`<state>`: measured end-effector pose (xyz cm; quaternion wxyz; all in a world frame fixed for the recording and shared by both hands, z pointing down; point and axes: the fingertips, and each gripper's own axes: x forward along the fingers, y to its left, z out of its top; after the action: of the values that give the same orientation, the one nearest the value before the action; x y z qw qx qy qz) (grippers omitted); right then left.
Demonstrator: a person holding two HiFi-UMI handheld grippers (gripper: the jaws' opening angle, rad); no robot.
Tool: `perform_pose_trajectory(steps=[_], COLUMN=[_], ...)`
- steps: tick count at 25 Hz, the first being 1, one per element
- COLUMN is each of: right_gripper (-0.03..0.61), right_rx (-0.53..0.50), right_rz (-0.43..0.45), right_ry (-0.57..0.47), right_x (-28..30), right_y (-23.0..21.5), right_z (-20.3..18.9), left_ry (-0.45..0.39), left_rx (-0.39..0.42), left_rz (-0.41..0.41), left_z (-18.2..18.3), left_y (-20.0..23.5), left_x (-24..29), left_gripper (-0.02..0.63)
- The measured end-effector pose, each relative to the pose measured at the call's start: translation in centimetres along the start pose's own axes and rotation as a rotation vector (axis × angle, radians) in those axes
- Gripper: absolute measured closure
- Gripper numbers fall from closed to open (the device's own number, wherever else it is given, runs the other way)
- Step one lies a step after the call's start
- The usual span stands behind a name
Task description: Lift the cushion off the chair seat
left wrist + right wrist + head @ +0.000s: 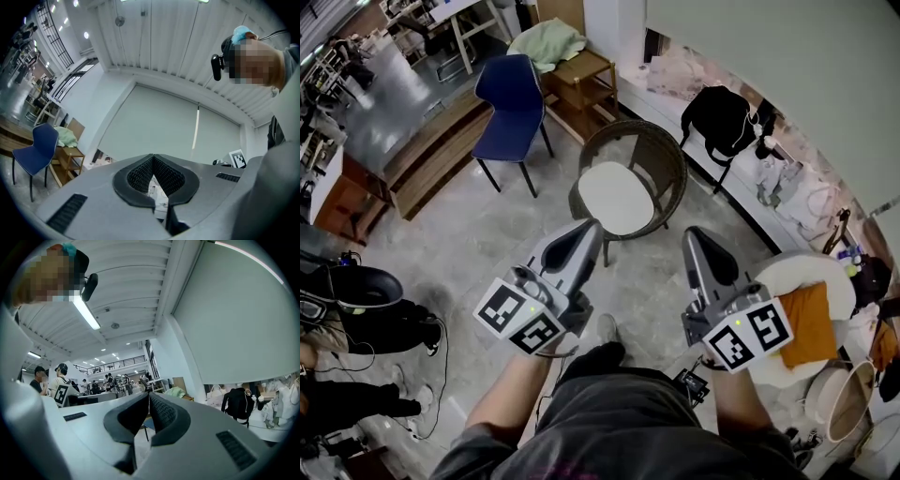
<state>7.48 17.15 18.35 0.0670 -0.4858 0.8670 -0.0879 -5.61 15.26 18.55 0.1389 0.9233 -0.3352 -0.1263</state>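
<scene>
Blue chair (514, 98) upper left in head view. Wooden shelf table (584, 82) just beside it, pale green cloth (546, 42) bunched on top. Low wooden bench (422, 155) left of blue chair. Black jacket (724, 117) draped over dark-legged chair, upper right. White bags (783, 178) on floor near it. Orange pillow (807, 323) lying on white round seat (787, 272), lower right. Woven basket (847, 401) just below that.

Two grippers (594, 227) (691, 232), one wicker chair (667, 157), one white cushion (617, 197), one blue chair (511, 98), one orange cushion (807, 323).
</scene>
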Motion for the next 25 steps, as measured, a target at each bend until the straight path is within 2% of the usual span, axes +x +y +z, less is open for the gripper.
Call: perform_pose_trajectory(steps=[25], right_gripper=[0.566], right_rx=[0.011], right_rz=[-0.037], right_ry=[0.038], right_x=[14.9], right_y=[-2.5], right_z=[-1.5], left_ry=[0.038], left_rx=[-0.042], left_rz=[-0.009], left_z=[2.3], left_y=[14.4], left_x=[4.4], left_gripper=[0.604])
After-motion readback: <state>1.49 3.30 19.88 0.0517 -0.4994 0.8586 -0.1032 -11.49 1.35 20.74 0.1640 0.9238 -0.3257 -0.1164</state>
